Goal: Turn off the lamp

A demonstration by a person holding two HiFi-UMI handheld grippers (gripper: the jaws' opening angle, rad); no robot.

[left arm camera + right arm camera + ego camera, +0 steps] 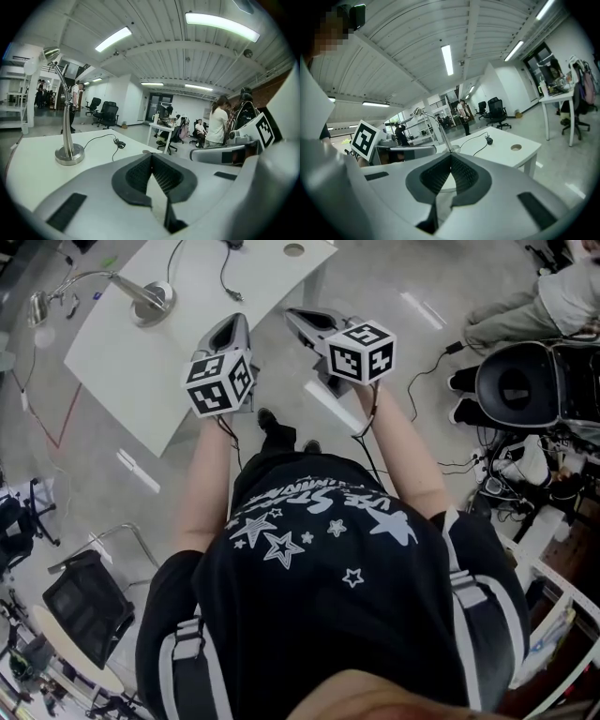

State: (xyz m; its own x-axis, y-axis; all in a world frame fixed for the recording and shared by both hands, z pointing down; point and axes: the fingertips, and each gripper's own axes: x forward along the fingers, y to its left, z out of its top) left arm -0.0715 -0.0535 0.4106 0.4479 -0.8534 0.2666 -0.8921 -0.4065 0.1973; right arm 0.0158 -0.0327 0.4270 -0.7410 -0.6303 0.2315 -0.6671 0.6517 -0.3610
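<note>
Left gripper [234, 326], closed, hovers right of the lamp [150, 300], well apart.

White table [141, 371], with a round hole [294, 249] near its far right corner. On the grey floor [84, 484]: a red line [70, 413] off the table's left corner; a black chair on a metal frame [86, 601], lower left; a black round-backed chair [516, 385], right, with a seated person [553, 296] just beyond. Overhead, ceiling light strips [220, 24]. Background, black office chairs [108, 114].
</note>
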